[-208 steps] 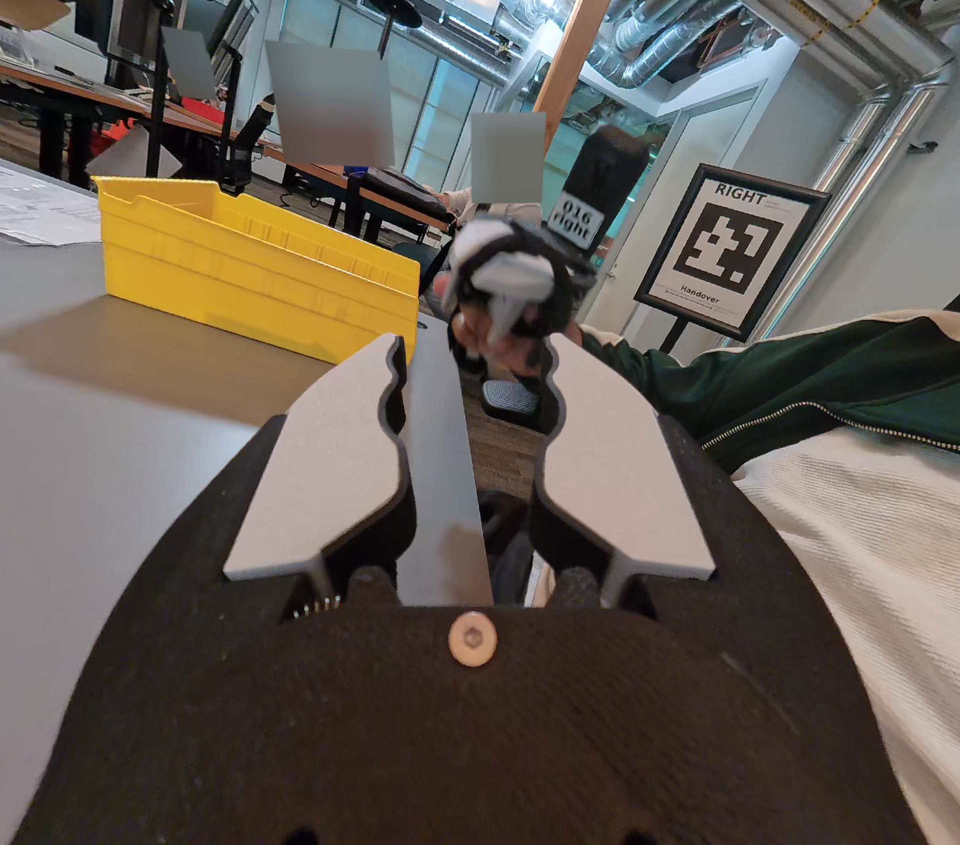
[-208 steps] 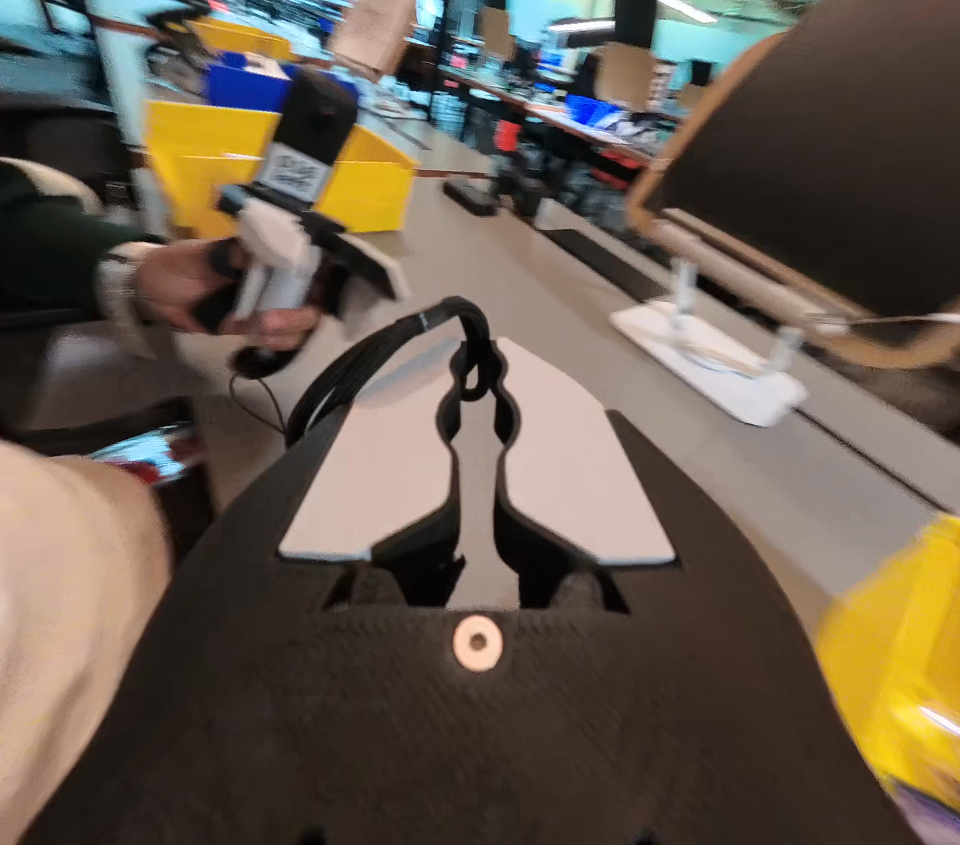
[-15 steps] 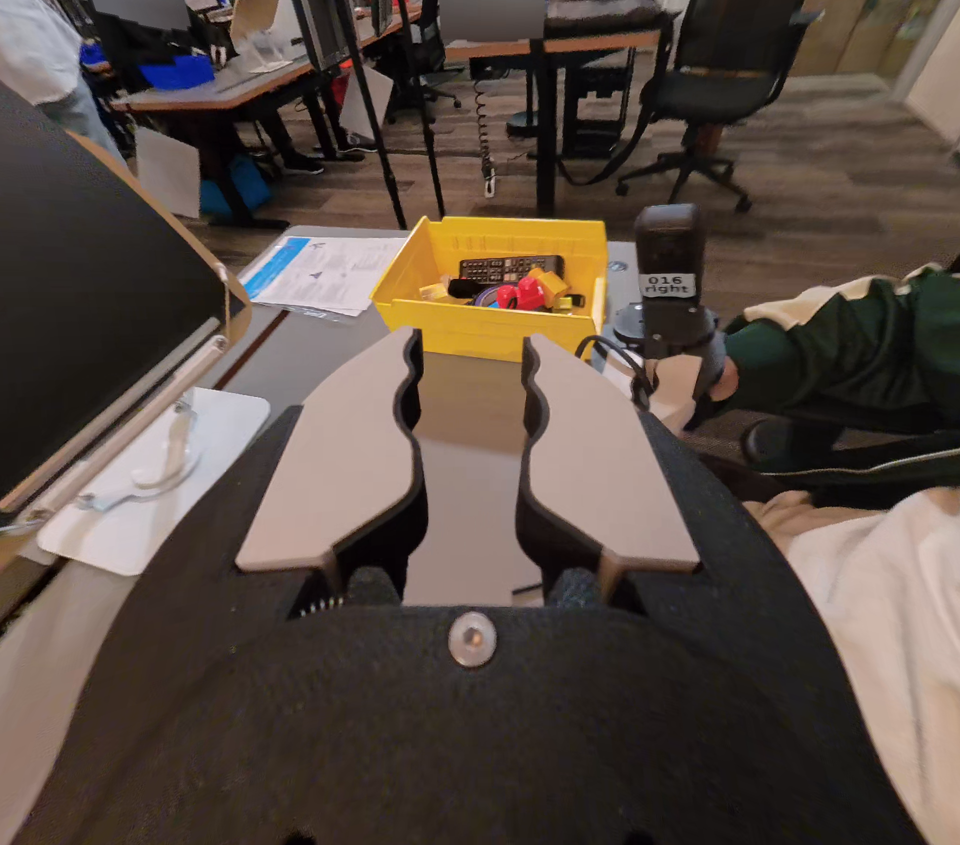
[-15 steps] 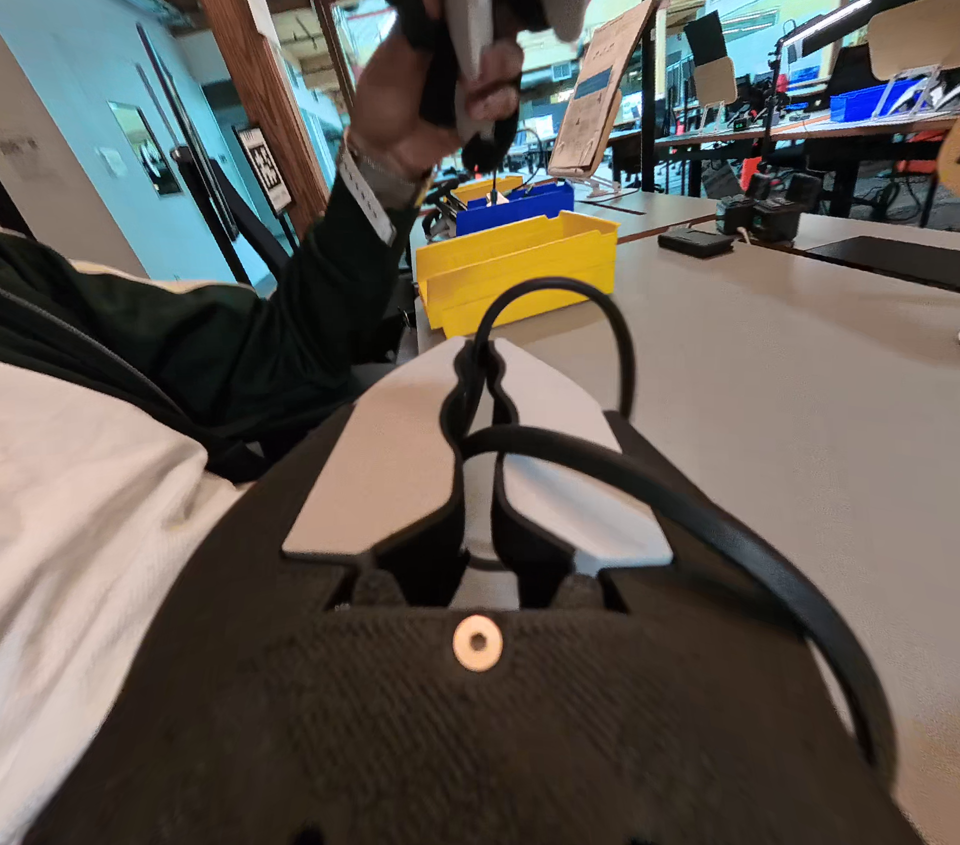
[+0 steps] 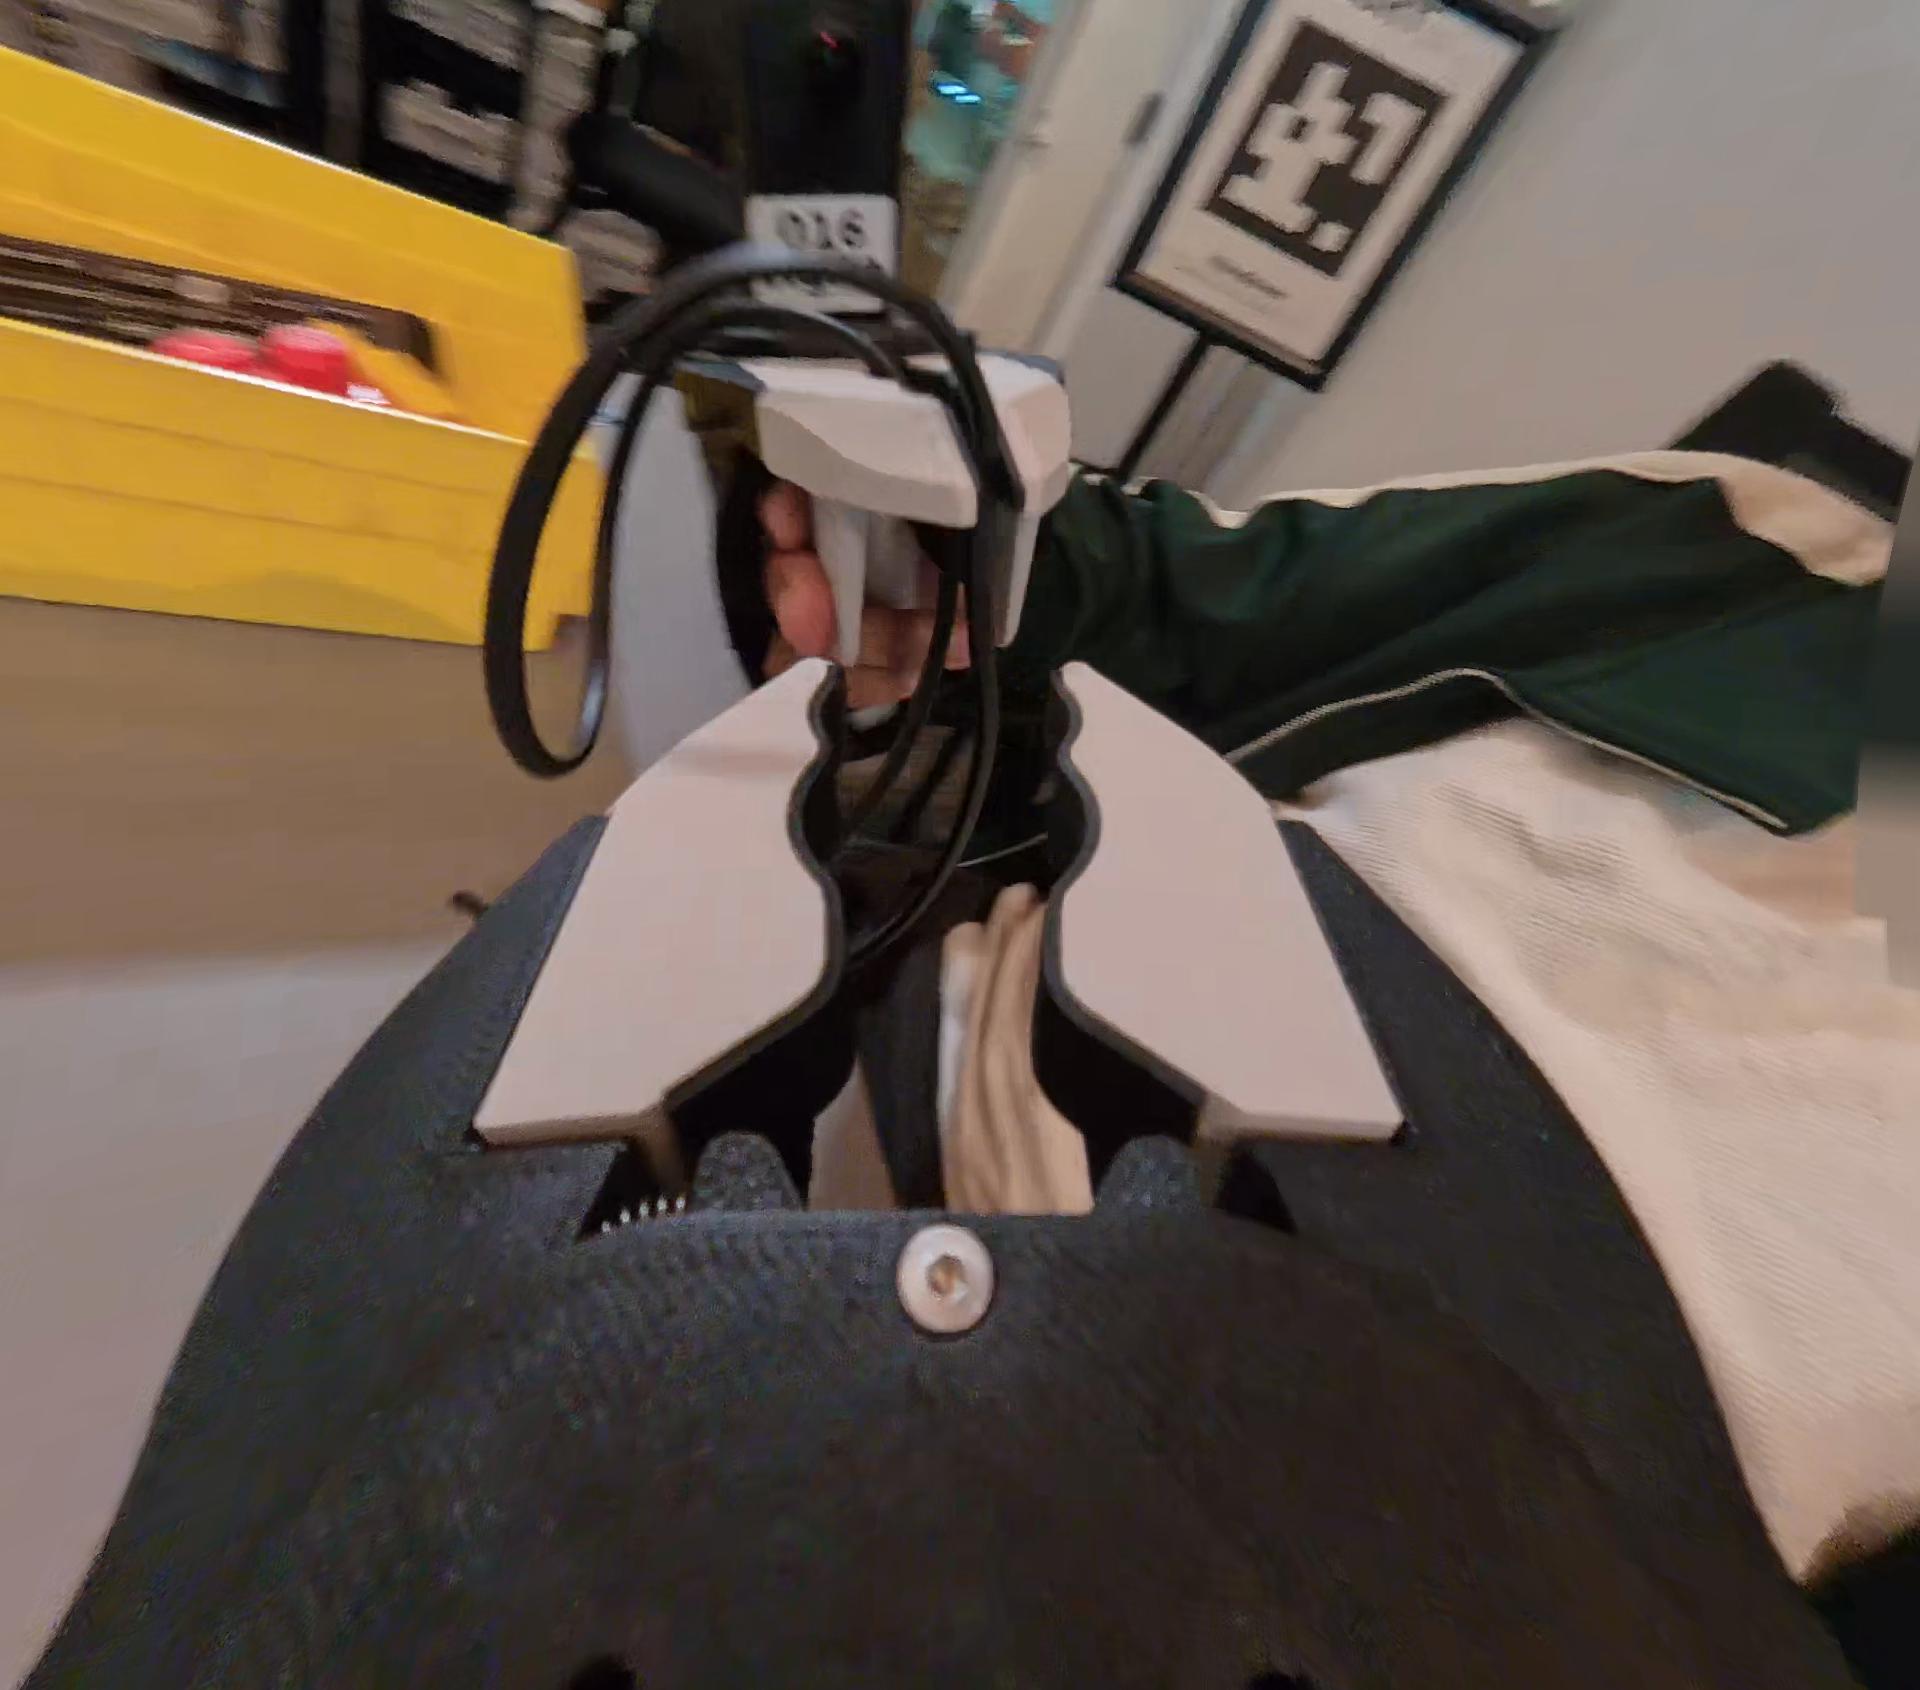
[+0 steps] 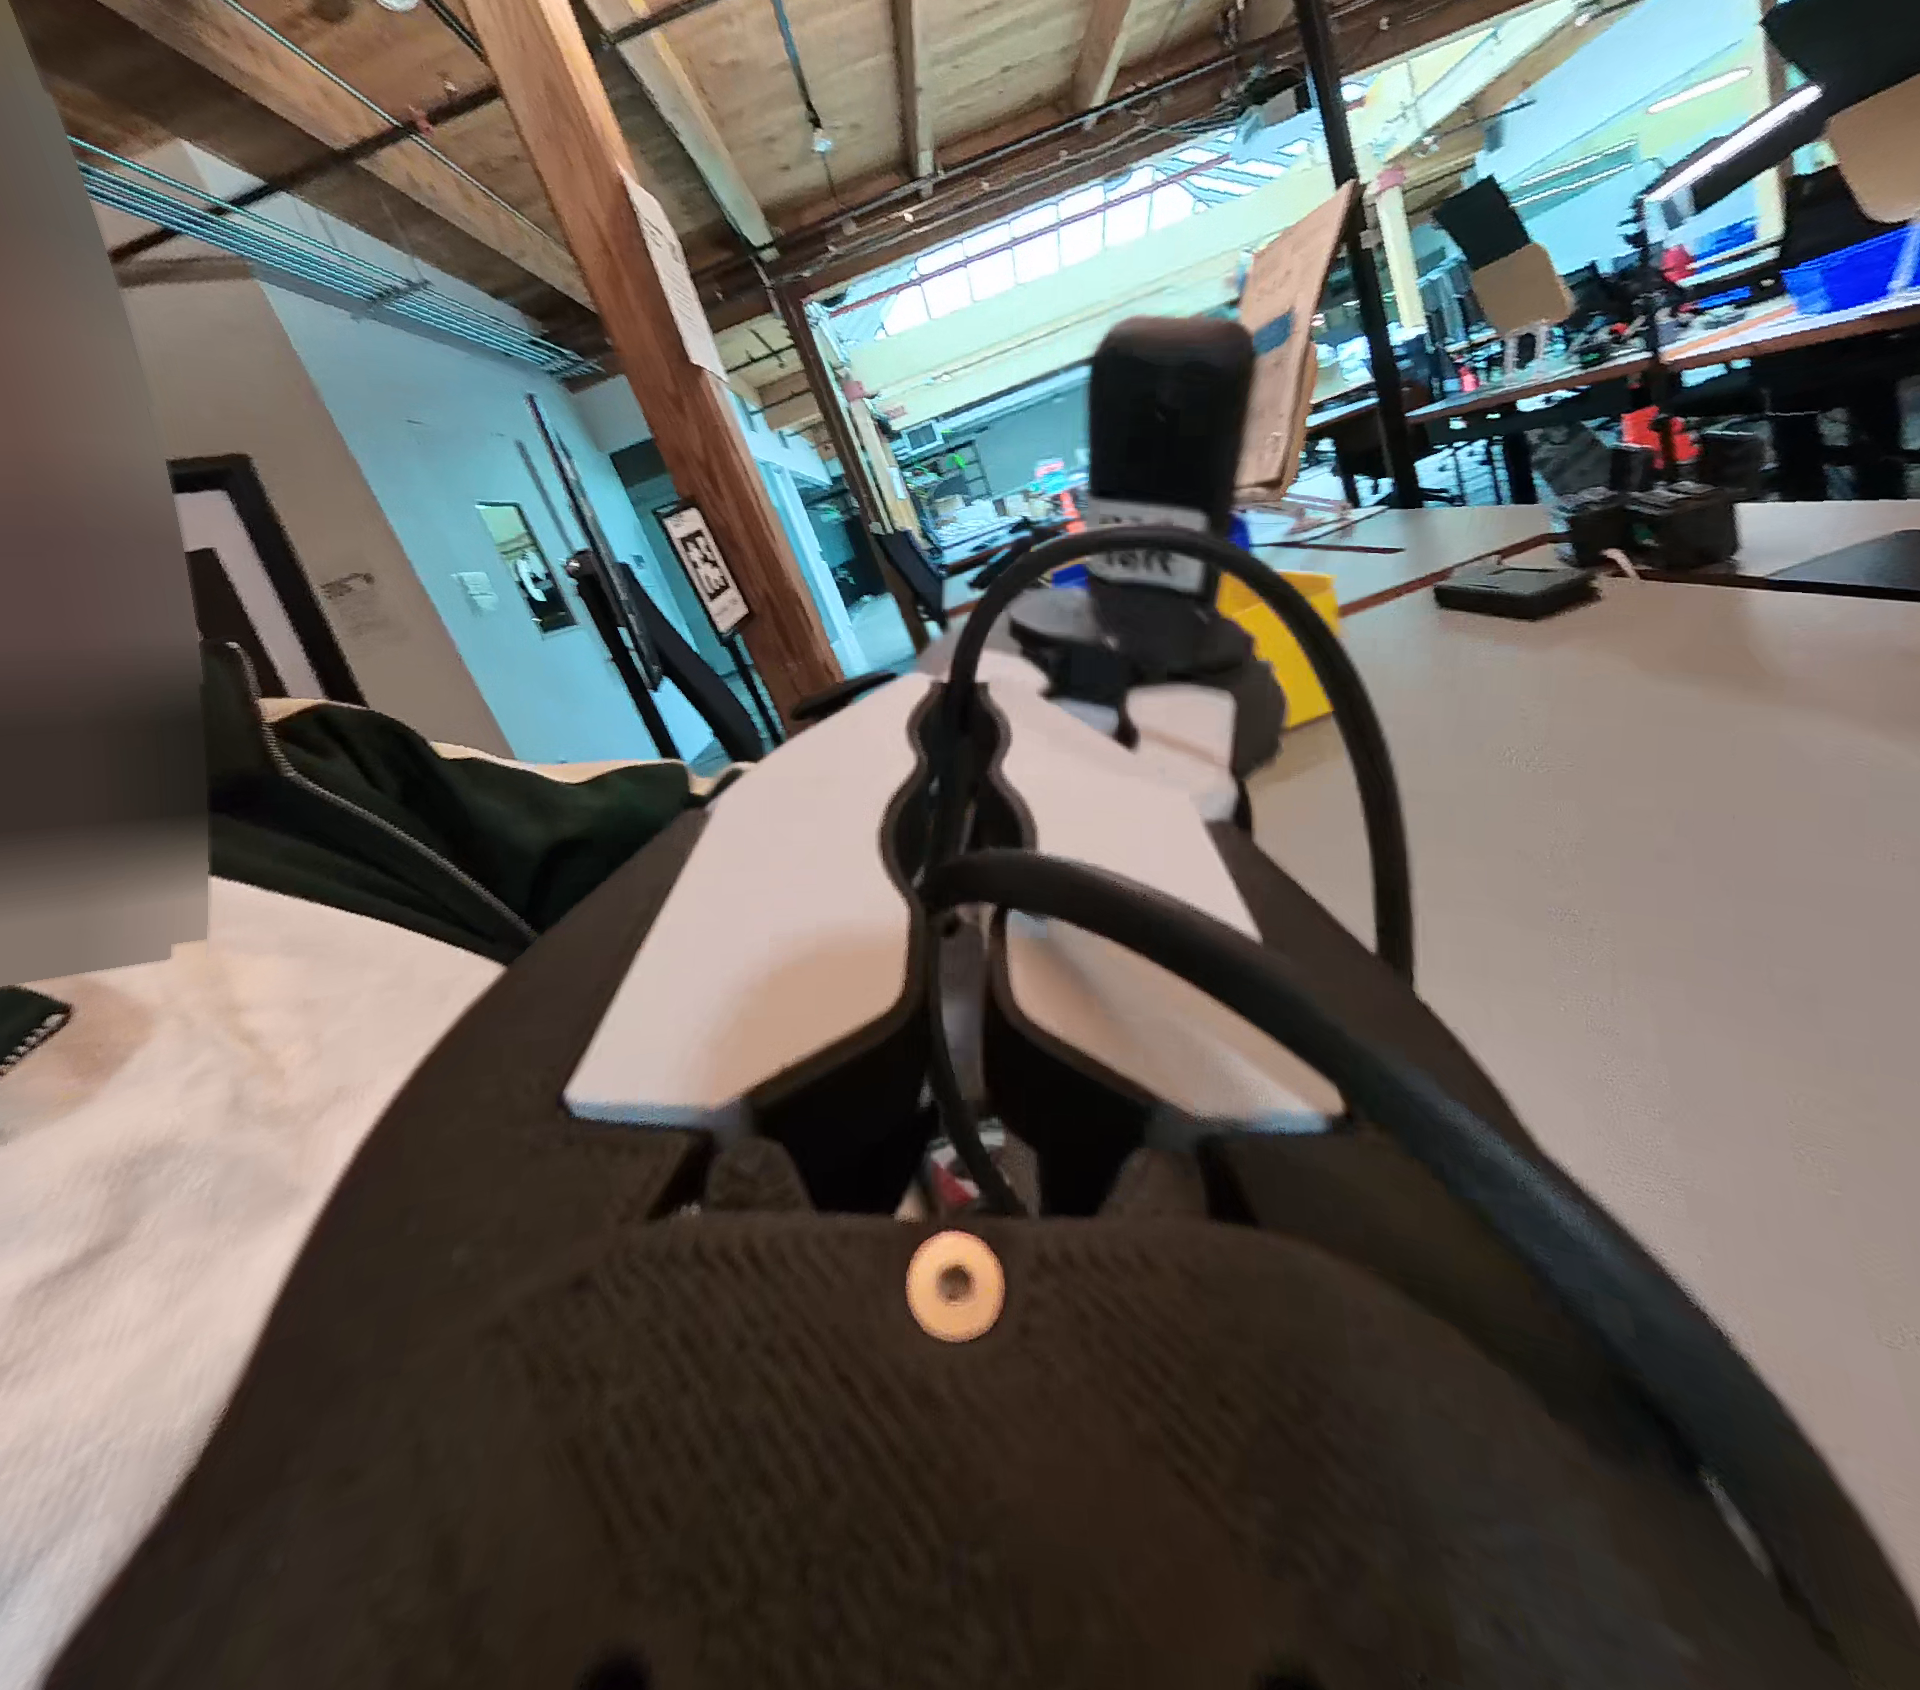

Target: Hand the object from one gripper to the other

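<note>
The right tongs [image 6: 961,767] are pinching the black cable [image 6: 1351,757] between their tips, with one loop arching up over the grey surface [image 6: 1610,809] and a thicker strand trailing back across the right finger. Facing them head-on, the left tongs [image 5: 940,695] are spread wide, and strands of the cable [image 5: 540,560] hang down into the gap between the fingers; whether they touch the left finger is hard to tell. The right tongs [image 5: 977,487] show in the left wrist view just beyond, gripped by a hand [image 5: 831,601] in a dark green sleeve [image 5: 1403,591]. A big loop droops left in front of the yellow bin [image 5: 260,435].
</note>
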`<state>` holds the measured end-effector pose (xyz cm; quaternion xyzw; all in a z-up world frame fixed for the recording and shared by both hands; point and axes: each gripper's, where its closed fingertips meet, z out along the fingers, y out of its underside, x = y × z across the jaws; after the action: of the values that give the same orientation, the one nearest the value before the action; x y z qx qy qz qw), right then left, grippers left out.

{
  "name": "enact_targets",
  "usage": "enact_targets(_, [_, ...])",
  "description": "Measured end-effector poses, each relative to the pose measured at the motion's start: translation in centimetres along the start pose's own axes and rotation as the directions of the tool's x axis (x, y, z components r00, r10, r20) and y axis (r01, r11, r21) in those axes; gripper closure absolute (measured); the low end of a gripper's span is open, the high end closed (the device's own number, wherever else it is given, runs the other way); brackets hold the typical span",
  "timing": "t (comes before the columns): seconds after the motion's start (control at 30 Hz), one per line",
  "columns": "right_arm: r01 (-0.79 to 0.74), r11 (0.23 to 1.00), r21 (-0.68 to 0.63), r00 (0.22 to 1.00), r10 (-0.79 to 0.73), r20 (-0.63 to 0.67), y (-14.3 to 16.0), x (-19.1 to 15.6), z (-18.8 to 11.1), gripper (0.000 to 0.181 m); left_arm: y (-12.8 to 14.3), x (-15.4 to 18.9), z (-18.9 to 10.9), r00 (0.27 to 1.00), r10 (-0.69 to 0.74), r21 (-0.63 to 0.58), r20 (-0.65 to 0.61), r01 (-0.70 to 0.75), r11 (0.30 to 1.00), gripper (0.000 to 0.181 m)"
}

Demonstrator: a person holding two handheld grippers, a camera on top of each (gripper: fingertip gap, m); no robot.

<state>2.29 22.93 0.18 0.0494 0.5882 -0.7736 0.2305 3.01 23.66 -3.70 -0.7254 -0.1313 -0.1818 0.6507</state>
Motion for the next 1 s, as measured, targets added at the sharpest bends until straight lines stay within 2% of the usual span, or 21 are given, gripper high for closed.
enact_targets(0.07, [-0.029,1.0,0.009,0.999,0.029,0.044,-0.1,-0.8,0.2,0.176,1.2,0.8,1.6,0.993,-0.022,0.012,-0.113,0.023,1.0,0.145])
enact_targets(0.17, [-0.084,0.996,0.013,0.99,0.082,0.114,-0.1,-1.8,0.5,0.176,2.5,1.8,2.8,0.977,-0.034,0.024,-0.212,0.04,0.999,0.141])
enact_targets(0.4, [-0.161,0.987,0.012,0.97,0.156,0.188,0.3,-2.8,1.1,0.176,3.2,4.5,3.4,0.915,-0.055,0.061,-0.4,0.087,0.994,0.14])
enact_targets(0.63, [-0.166,0.986,0.002,0.963,0.161,0.214,0.4,-3.3,1.2,0.176,3.6,4.7,3.1,0.893,-0.07,0.057,-0.444,0.106,0.993,0.162])
enact_targets(0.77, [-0.176,0.984,0.013,0.96,0.169,0.225,0.2,-3.4,1.1,0.176,3.5,4.3,3.3,0.899,-0.08,0.078,-0.431,0.125,0.989,0.147])
enact_targets(1.0, [-0.192,0.981,0.003,0.947,0.185,0.261,0.4,-4.0,1.3,0.176,4.0,4.6,3.9,0.891,-0.084,0.076,-0.447,0.131,0.988,0.141])
